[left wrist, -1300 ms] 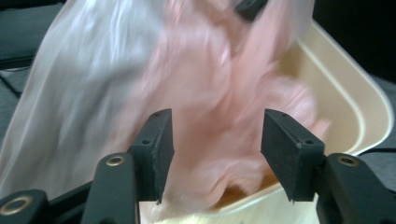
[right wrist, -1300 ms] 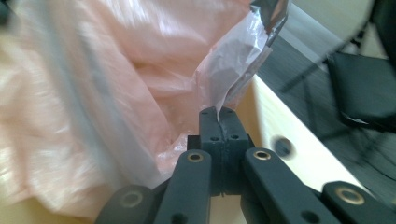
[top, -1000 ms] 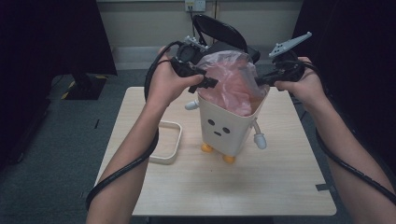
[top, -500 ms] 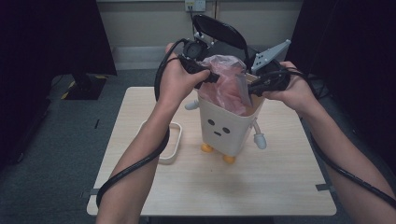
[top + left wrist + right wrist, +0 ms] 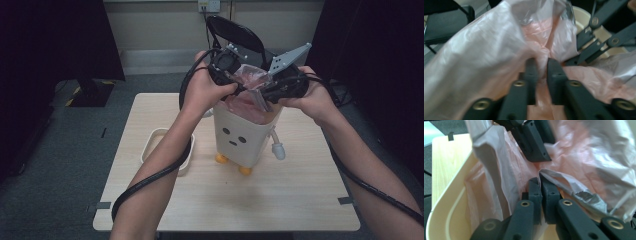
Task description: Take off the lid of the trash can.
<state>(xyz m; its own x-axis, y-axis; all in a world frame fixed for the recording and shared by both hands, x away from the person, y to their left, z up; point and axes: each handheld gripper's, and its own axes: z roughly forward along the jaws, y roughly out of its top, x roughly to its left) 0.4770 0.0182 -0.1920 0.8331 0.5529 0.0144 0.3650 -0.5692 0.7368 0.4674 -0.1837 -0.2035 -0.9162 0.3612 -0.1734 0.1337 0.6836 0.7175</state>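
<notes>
Dim room, light wood table [image 5: 300, 200], cream bin w/ face [image 5: 240, 140] standing on it, pink bag liner [image 5: 247, 102] inside. L gripper [image 5: 240, 86] jaws just been closing, now pinching a fold of the bag; R gripper [image 5: 260, 97] clamped on bag edge opposite. Both meet above the bin mouth, bag mouth bunched btwn them; empty tray [image 5: 155, 145] to bin's left.

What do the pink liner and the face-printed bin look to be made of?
Pink liner: thin translucent plastic film, glossy; it crinkles and catches highlights. Bin: probably moulded plastic, smooth matte cream, with a printed face and orange feet; coated card can't be ruled out.
</notes>
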